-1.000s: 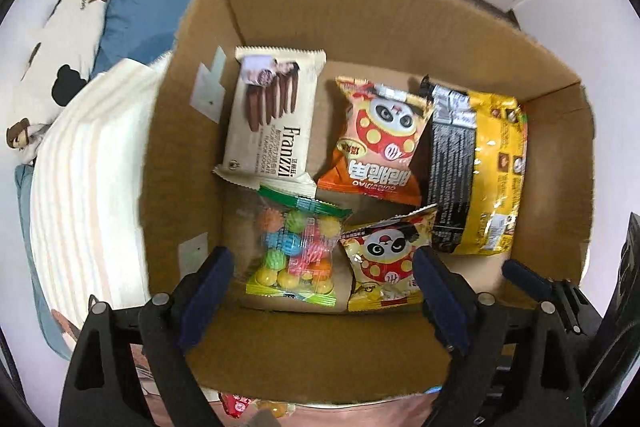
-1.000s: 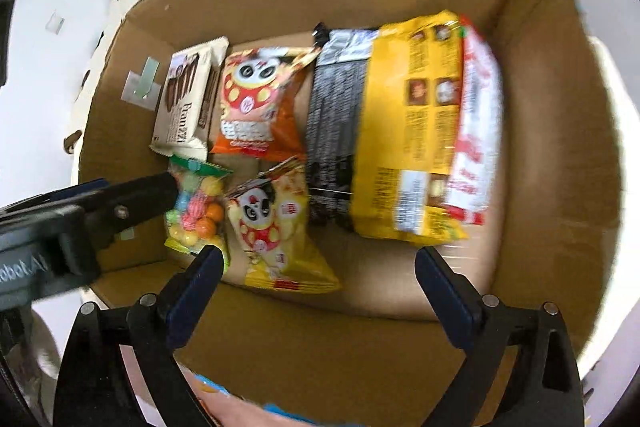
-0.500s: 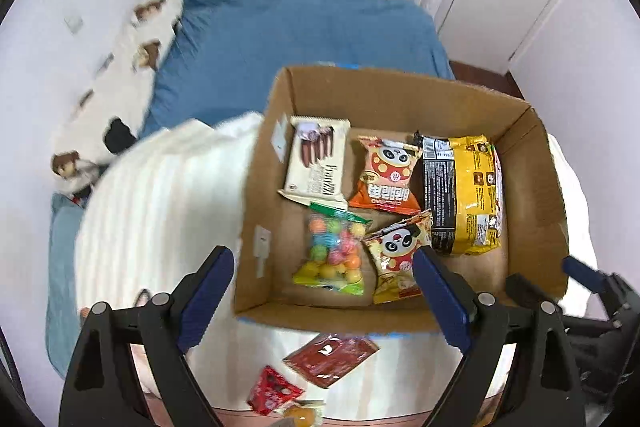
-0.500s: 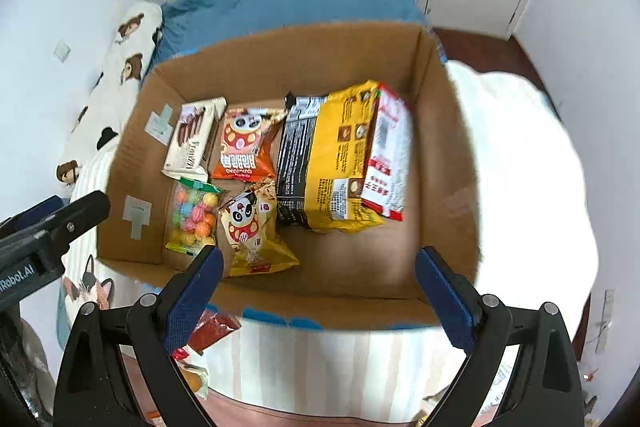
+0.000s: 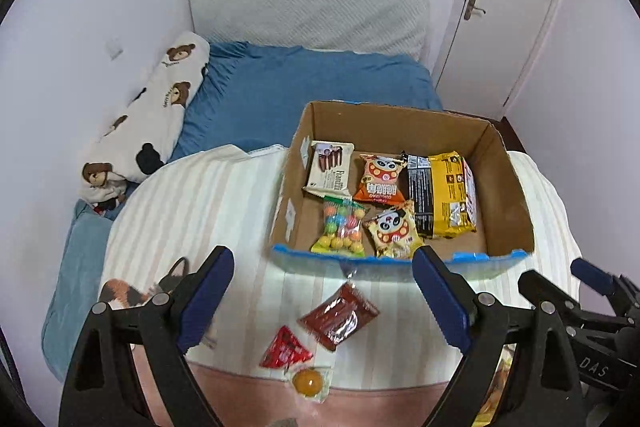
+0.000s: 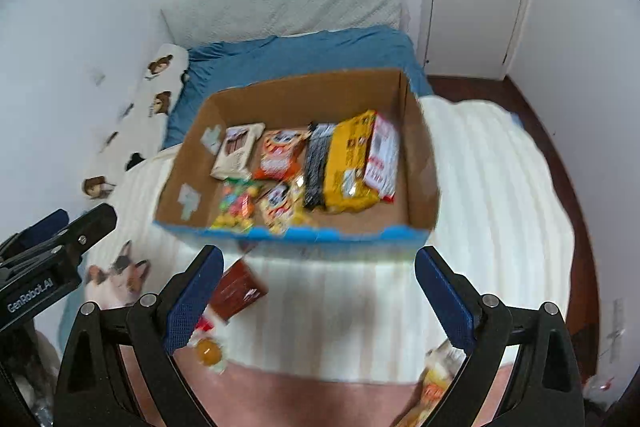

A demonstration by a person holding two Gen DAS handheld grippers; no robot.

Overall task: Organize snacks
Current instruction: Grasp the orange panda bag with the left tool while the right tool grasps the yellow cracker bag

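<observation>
Both grippers have pulled way back from the box (image 5: 400,263) since a second ago. Left gripper (image 5: 324,291) and right gripper (image 6: 316,291) hang wide open, holding nothing. Loose red packets (image 5: 339,317) and a yellow candy (image 5: 307,381) lie on the blanket just before the box; other snacks (image 5: 332,170) sit inside it.

Soft, even indoor light; fisheye bends edges w/ dark vignette; right wrist view motion-blurred, left sharp.
</observation>
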